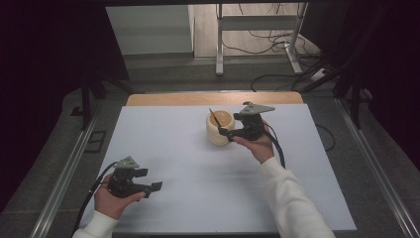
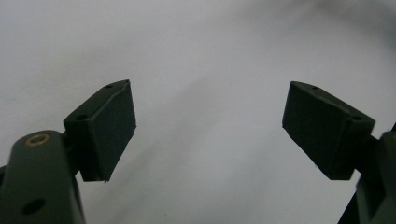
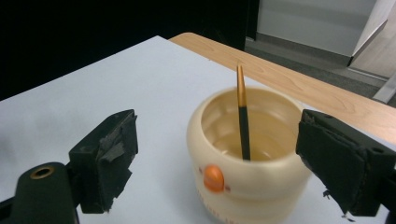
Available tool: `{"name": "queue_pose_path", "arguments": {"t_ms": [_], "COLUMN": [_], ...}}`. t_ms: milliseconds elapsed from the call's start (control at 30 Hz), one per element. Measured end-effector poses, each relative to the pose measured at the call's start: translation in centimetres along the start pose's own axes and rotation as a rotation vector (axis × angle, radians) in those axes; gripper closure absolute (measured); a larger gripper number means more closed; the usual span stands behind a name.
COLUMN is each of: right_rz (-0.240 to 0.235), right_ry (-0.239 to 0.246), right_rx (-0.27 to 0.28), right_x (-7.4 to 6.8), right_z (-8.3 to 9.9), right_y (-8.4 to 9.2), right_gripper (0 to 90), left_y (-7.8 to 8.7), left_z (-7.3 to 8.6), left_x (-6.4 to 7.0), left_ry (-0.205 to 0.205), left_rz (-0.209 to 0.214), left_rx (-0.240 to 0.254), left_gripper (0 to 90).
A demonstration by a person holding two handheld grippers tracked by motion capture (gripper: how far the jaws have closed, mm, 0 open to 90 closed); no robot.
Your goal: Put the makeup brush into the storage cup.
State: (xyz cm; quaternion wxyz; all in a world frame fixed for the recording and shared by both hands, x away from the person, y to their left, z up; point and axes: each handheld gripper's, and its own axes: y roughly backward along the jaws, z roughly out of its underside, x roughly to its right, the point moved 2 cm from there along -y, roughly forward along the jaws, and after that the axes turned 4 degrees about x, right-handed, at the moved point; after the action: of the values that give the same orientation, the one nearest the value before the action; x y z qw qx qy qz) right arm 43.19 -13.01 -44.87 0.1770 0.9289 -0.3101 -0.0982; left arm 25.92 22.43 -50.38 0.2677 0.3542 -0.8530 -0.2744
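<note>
A cream round pot (image 1: 218, 130) with an orange button on its side stands on the white table (image 1: 198, 168), right of centre toward the back. A thin black-and-orange stick (image 1: 214, 118) leans inside it. My right gripper (image 1: 224, 131) is at the pot's right side. In the right gripper view the pot (image 3: 250, 186) and stick (image 3: 243, 121) sit just beyond my right gripper (image 3: 217, 123), which is open, one jaw on each side and neither touching. My left gripper (image 1: 152, 187) rests low at the front left, open and holding nothing. In its own view the left gripper (image 2: 208, 93) faces bare white table.
A wooden strip (image 1: 213, 98) runs along the table's far edge. Beyond it, desk legs (image 1: 219, 44) and loose cables (image 1: 277, 42) lie on the floor. Metal rails (image 1: 64, 173) flank the table. White sleeves (image 1: 292, 198) come in from the front.
</note>
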Motion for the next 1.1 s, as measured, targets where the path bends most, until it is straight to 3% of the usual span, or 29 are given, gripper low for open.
{"name": "queue_pose_path", "arguments": {"t_ms": [367, 733, 1100], "right_rz": [0.019, 0.044, 0.077], "right_ry": [0.014, 0.027, -0.004], "right_rx": [-0.028, -0.056, -0.092], "right_x": [0.0, -0.4, -1.0], "right_z": [2.7, 5.7, 9.1], "right_y": [3.9, 9.2, 14.0], "right_gripper": [13.4, 14.0, 13.9], "left_y": [0.0, -0.2, -0.4], "left_z": [0.0, 0.1, 0.2], "left_x": [0.0, 0.0, 0.1], "left_ry": [0.003, 0.009, -0.001], "left_rz": [-0.006, -0.009, -0.005], "left_rx": [0.001, 0.001, 0.001], "left_gripper": [17.9, 17.5, 17.4]}}
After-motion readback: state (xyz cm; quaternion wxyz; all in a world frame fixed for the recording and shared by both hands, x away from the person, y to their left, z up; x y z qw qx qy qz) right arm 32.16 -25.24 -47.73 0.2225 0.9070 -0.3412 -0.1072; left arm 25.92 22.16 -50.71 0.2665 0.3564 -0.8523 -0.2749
